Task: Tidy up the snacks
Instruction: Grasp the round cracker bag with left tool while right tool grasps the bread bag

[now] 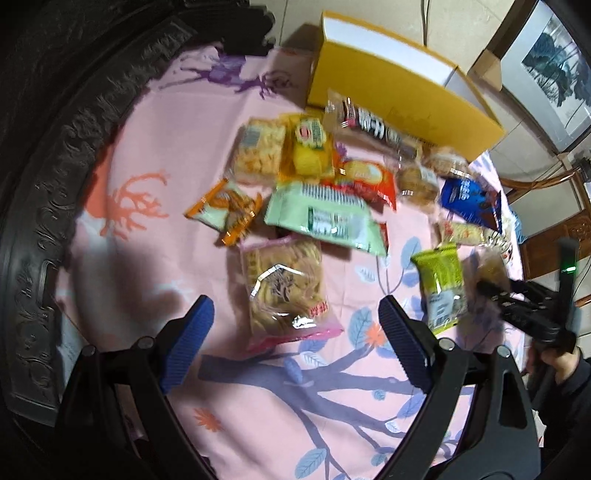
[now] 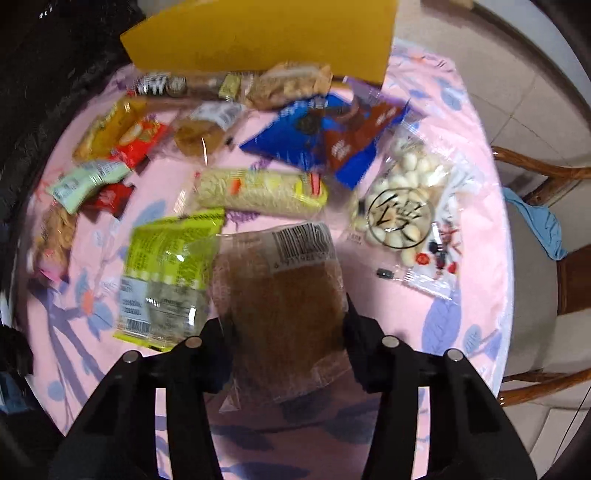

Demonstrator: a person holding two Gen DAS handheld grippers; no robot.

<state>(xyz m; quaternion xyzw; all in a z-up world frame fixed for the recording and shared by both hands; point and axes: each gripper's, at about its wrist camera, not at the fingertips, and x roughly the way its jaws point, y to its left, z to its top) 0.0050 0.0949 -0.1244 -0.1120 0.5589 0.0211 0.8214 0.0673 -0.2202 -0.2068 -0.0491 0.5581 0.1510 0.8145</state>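
Note:
Many snack packets lie scattered on a pink patterned tablecloth (image 1: 155,266). A yellow box (image 1: 399,99) stands at the far side; it also shows in the right wrist view (image 2: 258,33). My left gripper (image 1: 295,317) is open and empty, hovering over a clear bag of noodle crisps (image 1: 284,291). My right gripper (image 2: 284,325) is shut on a clear packet of brown cake (image 2: 284,295), held above the table. A lime-green packet (image 2: 166,273) lies just left of it. In the left wrist view the right gripper (image 1: 491,291) holds the brown packet (image 1: 491,266) beside the green packet (image 1: 441,284).
A pale green packet (image 1: 325,218), orange packet (image 1: 225,210), blue packet (image 2: 317,136), white-ball snack bag (image 2: 402,206) and pale noodle packet (image 2: 258,192) lie around. A dark carved table rim (image 1: 55,206) runs left. Wooden chairs (image 2: 546,184) stand right.

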